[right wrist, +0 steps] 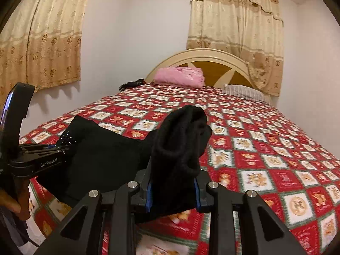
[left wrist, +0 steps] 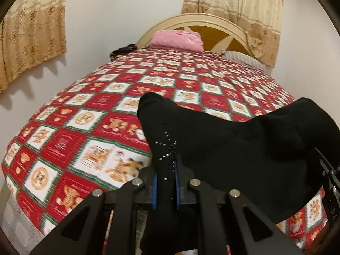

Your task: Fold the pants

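The black pants [left wrist: 223, 140] with a small rhinestone pattern hang between both grippers above the near end of the bed. My left gripper [left wrist: 165, 182] is shut on one bunched edge by the rhinestones. My right gripper [right wrist: 173, 189] is shut on another thick bunch of the black pants [right wrist: 180, 140]. The left gripper [right wrist: 53, 147] also shows at the left of the right wrist view, holding the same cloth. The right gripper's body shows at the right edge of the left wrist view. The cloth sags between them.
The bed [right wrist: 265, 148] has a red, white and green checked cover. A pink pillow [right wrist: 180, 76] and a striped pillow [right wrist: 244, 92] lie by the cream headboard [right wrist: 201, 55]. Dark clothing [right wrist: 131, 84] lies at the far left corner. Beige curtains [right wrist: 233, 21] hang behind.
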### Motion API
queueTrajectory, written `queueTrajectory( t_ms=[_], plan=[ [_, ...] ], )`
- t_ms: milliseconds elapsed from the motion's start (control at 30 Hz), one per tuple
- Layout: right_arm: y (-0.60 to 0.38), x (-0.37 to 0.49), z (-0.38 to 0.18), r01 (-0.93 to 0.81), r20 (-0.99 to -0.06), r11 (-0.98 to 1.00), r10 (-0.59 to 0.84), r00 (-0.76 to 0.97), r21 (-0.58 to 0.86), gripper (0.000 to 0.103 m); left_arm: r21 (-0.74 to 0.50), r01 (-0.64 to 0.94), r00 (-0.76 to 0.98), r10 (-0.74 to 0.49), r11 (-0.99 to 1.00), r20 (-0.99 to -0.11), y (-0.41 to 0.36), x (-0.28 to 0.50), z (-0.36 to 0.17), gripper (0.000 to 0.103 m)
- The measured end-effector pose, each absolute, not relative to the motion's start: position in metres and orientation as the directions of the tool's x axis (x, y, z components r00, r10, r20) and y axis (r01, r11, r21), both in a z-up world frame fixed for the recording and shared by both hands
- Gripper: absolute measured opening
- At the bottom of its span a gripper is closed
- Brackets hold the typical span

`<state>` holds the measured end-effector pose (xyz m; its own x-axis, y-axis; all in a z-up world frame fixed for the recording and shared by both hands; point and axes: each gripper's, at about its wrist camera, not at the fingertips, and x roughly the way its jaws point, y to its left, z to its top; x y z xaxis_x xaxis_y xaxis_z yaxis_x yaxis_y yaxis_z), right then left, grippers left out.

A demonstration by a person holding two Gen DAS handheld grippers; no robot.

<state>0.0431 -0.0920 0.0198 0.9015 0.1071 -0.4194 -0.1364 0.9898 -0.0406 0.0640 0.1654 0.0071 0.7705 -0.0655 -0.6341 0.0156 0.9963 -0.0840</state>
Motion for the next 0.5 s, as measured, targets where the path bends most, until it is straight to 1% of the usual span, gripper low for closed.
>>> queueTrajectory(
  t_ms=[233,500],
  plan=[
    [-0.077,0.071,0.018,-0.166,-0.432,0.986,0.150,0.889,0.000,0.030,-0.029,-0.019,0.785,-0.003,0.999,-0.620,0.181,0.086,0.014,0.013],
    [-0.067,0.095,0.013,-0.157,-0.451,0.987,0.149,0.880,0.019,0.030,0.030,-0.030,0.779,0.042,0.999,-0.626,0.178,0.112,0.007,0.013]
  ],
)
